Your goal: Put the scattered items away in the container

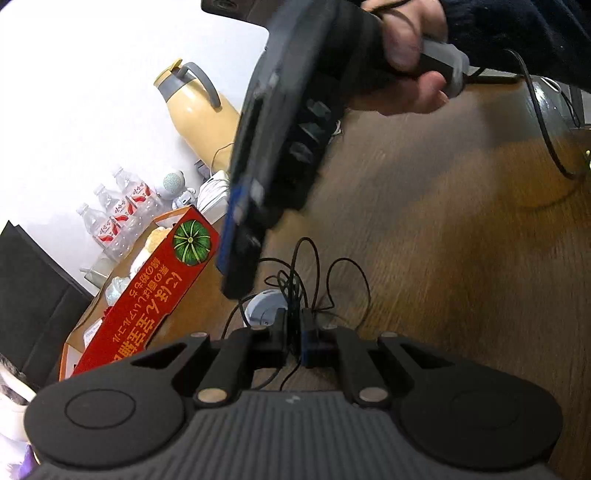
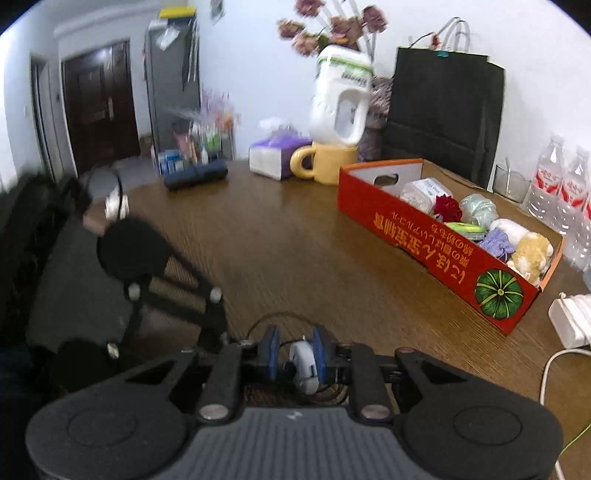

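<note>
This is a room in a home, probably a dining or living area. A big wooden table (image 2: pixel 295 236) holds ordinary household things: a yellow mug (image 2: pixel 327 162), a pack of tissues (image 2: pixel 275 155), water bottles (image 2: pixel 565 184), a beige thermos jug (image 1: pixel 199 107) and a white charger (image 2: pixel 570 323) with its cable. Dried flowers (image 2: pixel 332 26) stand near the white wall, next to a black paper bag (image 2: pixel 443 107). A red cardboard box (image 2: pixel 424 240) printed with a pumpkin holds small soft items. Further back there is a dark wooden door (image 2: pixel 99 103), a tall grey cabinet (image 2: pixel 173 74) and a small rack (image 2: pixel 195 147) crowded with bottles.
</note>
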`<action>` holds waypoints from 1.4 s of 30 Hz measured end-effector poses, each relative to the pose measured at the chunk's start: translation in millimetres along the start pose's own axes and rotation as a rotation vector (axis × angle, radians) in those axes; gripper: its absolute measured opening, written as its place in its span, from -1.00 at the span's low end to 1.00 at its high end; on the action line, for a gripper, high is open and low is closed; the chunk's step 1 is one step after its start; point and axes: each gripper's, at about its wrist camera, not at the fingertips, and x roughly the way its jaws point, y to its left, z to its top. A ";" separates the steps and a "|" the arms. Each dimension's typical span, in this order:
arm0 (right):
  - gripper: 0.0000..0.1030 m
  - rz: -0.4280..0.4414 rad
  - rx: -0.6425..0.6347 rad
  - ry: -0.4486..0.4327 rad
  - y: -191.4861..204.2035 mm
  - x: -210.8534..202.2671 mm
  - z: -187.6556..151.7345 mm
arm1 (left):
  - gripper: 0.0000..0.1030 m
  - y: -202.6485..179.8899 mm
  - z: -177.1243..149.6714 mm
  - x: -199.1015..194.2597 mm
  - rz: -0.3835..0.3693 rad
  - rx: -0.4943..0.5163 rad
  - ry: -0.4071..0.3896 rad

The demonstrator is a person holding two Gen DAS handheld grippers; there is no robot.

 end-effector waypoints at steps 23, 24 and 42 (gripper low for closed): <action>-0.64 0.030 0.038 0.102 -3.7 49.9 -5.1 | -0.86 3.6 -14.1 -4.2 -0.020 -0.021 -0.011; -0.63 0.047 0.051 0.098 -6.4 52.2 -4.4 | -0.86 3.8 -14.9 -4.1 -0.020 -0.024 -0.010; -0.85 0.120 0.093 0.047 -10.0 41.6 8.5 | -0.86 51.6 -31.9 -21.0 -0.059 -0.243 0.002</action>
